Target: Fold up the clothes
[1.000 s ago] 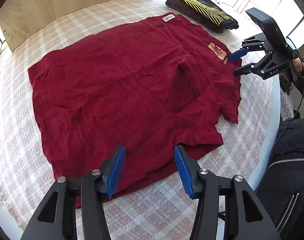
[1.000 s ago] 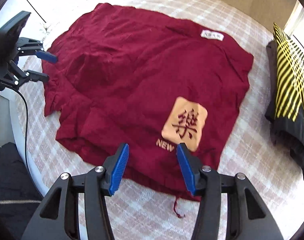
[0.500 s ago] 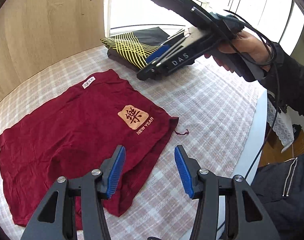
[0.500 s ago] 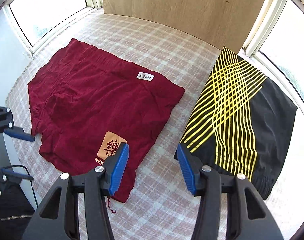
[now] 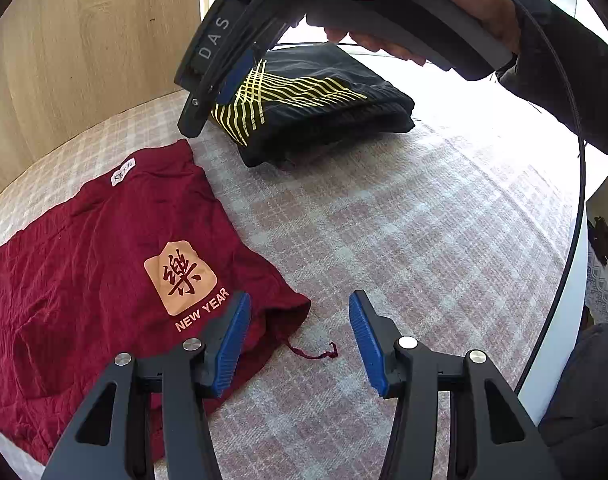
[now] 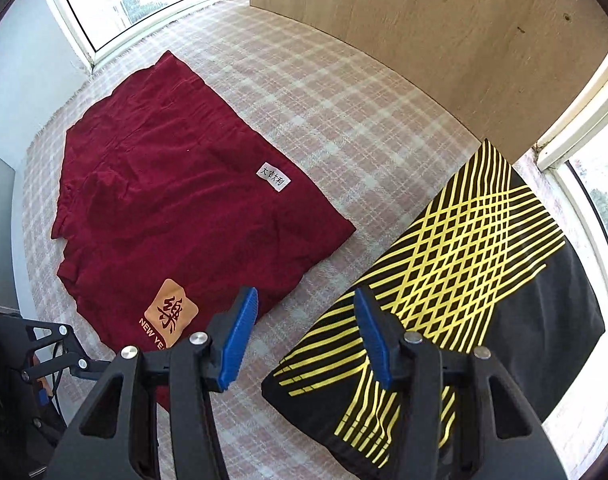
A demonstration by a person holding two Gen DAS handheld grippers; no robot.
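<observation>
Right gripper (image 6: 304, 336) swung to black garment (image 6: 464, 280); jaws apart, checked cloth (image 5: 404, 240) between

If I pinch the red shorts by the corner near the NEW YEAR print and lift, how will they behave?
Probably floppy: the red shorts lie flat and wrinkled on the checked cloth, so the rest would likely hang and drag. They look thin, so likely light. The loose thread at that corner may snag or trail. Both the left gripper and the right gripper are open.

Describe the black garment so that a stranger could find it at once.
On the checked bedcover, look toward the window corner beside the wooden board. The black garment lies folded there. Crossing yellow stripes set it apart from the flat red shorts nearby.
</observation>
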